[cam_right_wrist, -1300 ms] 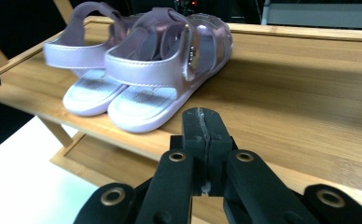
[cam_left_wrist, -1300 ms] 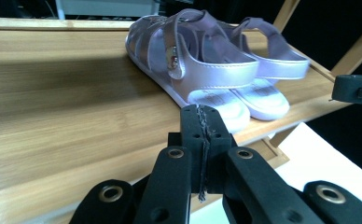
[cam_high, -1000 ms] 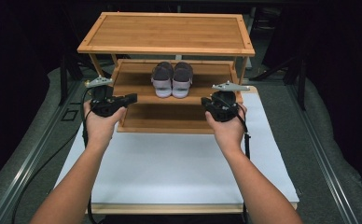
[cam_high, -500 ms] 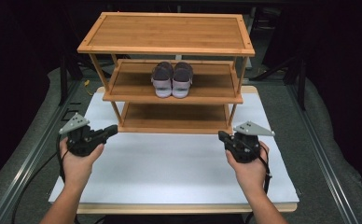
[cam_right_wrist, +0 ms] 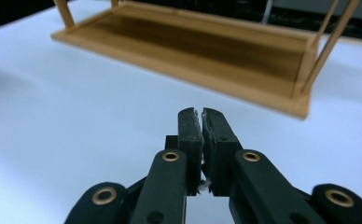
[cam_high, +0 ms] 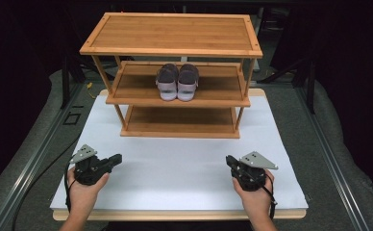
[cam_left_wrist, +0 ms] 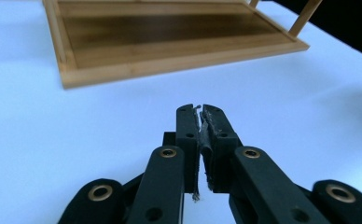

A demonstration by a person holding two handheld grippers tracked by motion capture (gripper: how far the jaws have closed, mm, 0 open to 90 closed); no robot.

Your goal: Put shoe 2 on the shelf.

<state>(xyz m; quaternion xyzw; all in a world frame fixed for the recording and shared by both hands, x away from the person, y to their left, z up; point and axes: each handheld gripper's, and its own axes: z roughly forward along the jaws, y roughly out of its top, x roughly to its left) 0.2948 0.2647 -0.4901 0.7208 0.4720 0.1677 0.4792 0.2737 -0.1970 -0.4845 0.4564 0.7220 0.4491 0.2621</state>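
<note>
Two sandals (cam_high: 177,82) stand as a pair on the middle shelf of the bamboo rack (cam_high: 175,33), well ahead of both jaw pairs. Left gripper (cam_left_wrist: 200,112) and right gripper (cam_right_wrist: 201,114) are closed on nothing (placing seems done).

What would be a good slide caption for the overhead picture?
A pair of shoes sits on the middle shelf of a wooden rack while the left gripper and right gripper wait shut above the white table.

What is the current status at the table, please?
Left gripper and right gripper shut, empty, low over white tabletop. Grey shoes paired on wooden rack's middle shelf. Nothing between.
</note>
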